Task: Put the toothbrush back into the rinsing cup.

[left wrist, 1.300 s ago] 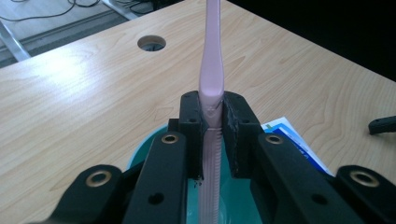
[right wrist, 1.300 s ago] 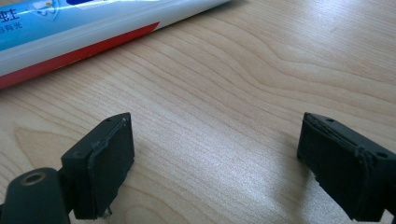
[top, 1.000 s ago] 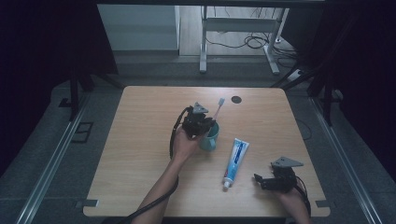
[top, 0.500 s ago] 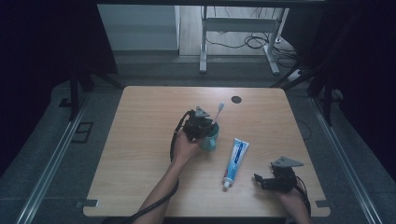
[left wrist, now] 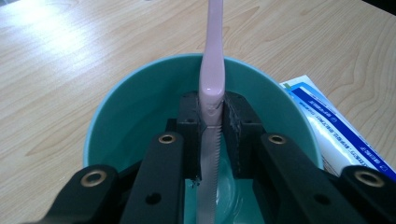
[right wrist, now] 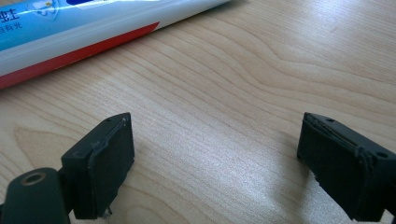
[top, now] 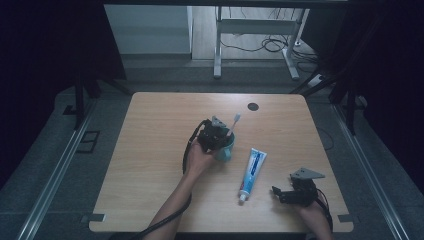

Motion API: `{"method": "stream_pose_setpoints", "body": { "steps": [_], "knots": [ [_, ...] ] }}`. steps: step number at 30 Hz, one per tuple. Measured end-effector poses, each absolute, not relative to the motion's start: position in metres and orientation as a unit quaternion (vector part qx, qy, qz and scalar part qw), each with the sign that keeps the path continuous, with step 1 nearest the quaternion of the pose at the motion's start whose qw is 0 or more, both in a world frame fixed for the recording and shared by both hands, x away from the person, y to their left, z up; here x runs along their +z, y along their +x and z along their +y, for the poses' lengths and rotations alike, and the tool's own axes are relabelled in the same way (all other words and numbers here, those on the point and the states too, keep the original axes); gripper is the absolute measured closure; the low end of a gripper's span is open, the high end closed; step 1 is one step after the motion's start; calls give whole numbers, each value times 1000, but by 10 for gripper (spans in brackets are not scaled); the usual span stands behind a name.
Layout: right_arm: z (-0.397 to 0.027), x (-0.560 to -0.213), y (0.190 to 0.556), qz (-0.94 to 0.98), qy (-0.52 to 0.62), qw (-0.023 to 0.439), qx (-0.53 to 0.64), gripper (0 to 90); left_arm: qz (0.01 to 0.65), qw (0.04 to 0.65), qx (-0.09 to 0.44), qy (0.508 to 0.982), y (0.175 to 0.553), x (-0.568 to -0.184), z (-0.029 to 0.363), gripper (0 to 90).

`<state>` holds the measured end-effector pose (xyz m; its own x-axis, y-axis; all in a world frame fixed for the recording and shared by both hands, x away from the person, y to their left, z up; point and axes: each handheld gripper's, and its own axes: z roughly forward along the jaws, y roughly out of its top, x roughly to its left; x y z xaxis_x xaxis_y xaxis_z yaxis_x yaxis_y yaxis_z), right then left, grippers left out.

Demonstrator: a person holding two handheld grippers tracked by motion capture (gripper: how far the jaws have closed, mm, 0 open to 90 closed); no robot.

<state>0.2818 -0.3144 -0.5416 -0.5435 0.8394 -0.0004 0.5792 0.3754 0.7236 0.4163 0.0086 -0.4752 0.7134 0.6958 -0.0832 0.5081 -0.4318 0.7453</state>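
Note:
A teal cup (top: 226,149) (left wrist: 140,107) stands near the table's middle. My left gripper (top: 214,136) (left wrist: 213,112) reaches into it, shut on a pale pink toothbrush (top: 233,123) (left wrist: 212,79) whose handle end points down into the cup. A white and blue toothpaste tube (top: 251,172) (right wrist: 70,28) lies flat just right of the cup, cap toward the front edge. Low over the table at the front right, my right gripper (top: 281,194) (right wrist: 217,163) is open with nothing between its jaws, the tube a short way beyond them.
The wooden table (top: 150,140) has a round black cable hole (top: 253,106) near its far edge. Metal desk legs (top: 217,50) and loose cables (top: 270,44) lie on the floor beyond the table. Rails (top: 55,170) run along both sides.
The left gripper has lowered the toothbrush a little deeper into the cup. The right gripper has stayed where it was.

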Motion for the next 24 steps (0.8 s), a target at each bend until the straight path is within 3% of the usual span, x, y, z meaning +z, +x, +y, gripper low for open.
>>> {"method": "stream_pose_setpoints", "body": {
  "steps": [24],
  "knots": [
    [-314,-542,282,808,438,188,346,105,354,418,127,827,408,-457,16,452]
  ]
}}
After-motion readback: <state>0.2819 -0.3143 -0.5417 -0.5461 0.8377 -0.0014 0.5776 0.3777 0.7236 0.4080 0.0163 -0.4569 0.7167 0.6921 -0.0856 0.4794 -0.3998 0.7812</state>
